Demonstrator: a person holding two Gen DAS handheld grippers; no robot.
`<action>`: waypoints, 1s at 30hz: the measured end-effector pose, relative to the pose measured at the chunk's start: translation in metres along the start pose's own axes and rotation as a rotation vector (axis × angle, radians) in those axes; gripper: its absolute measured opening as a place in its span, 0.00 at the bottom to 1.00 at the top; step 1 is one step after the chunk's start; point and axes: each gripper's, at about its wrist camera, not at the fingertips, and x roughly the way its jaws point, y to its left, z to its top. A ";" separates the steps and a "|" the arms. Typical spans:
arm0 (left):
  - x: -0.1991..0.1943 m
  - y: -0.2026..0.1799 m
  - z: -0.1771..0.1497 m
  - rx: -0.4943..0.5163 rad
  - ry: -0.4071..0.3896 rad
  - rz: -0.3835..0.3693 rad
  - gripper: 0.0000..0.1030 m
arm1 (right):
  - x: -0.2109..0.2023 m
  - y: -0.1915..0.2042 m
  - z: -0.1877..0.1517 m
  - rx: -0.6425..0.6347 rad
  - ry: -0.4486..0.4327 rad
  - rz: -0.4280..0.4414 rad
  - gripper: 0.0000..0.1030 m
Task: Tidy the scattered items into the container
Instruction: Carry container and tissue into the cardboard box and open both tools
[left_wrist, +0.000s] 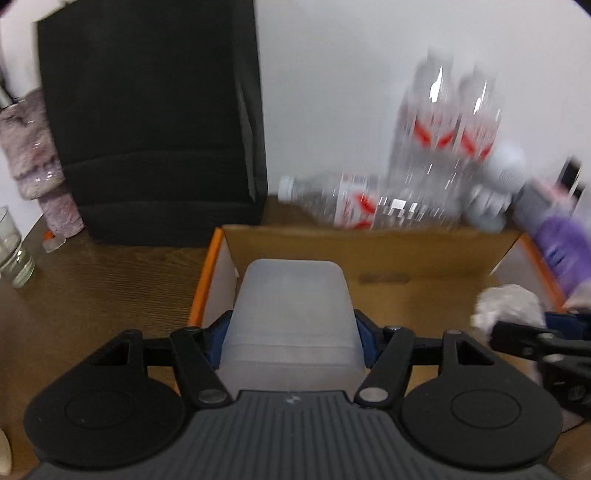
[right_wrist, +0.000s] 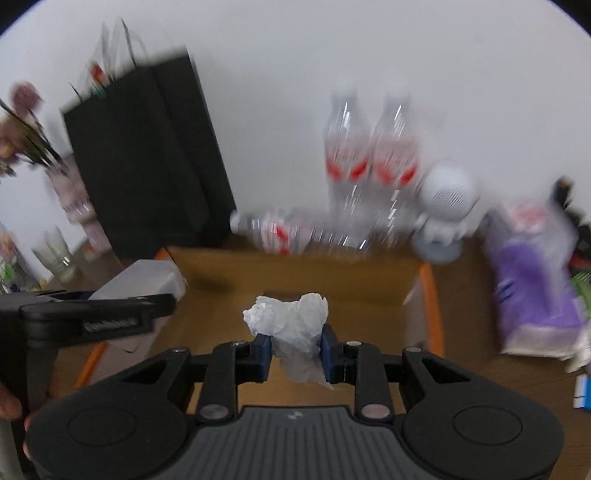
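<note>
While gripped, crumpled white tissue (right_wrist: 291, 325)

Open box top, crowded far rim

Orange-edged cardboard box (left_wrist: 424, 258) lay open above; clear plastic bottles (left_wrist: 443, 147) and black paper bag (left_wrist: 147, 129) blocked beyond.

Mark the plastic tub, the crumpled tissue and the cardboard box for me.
plastic tub (left_wrist: 291, 306): left wrist view, its frosted top face.
crumpled tissue (right_wrist: 291, 325): right wrist view, middle of the wad.
cardboard box (left_wrist: 369, 251): left wrist view, inner far wall.
</note>
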 end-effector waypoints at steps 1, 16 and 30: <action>0.007 -0.002 -0.001 0.006 0.013 0.013 0.65 | 0.016 0.006 -0.001 -0.014 0.029 -0.005 0.24; 0.025 0.016 0.019 -0.050 0.047 -0.008 0.84 | 0.111 0.010 0.022 0.107 0.180 0.058 0.39; -0.075 -0.005 0.004 0.002 0.121 -0.078 1.00 | -0.003 0.002 0.009 0.141 0.203 -0.103 0.69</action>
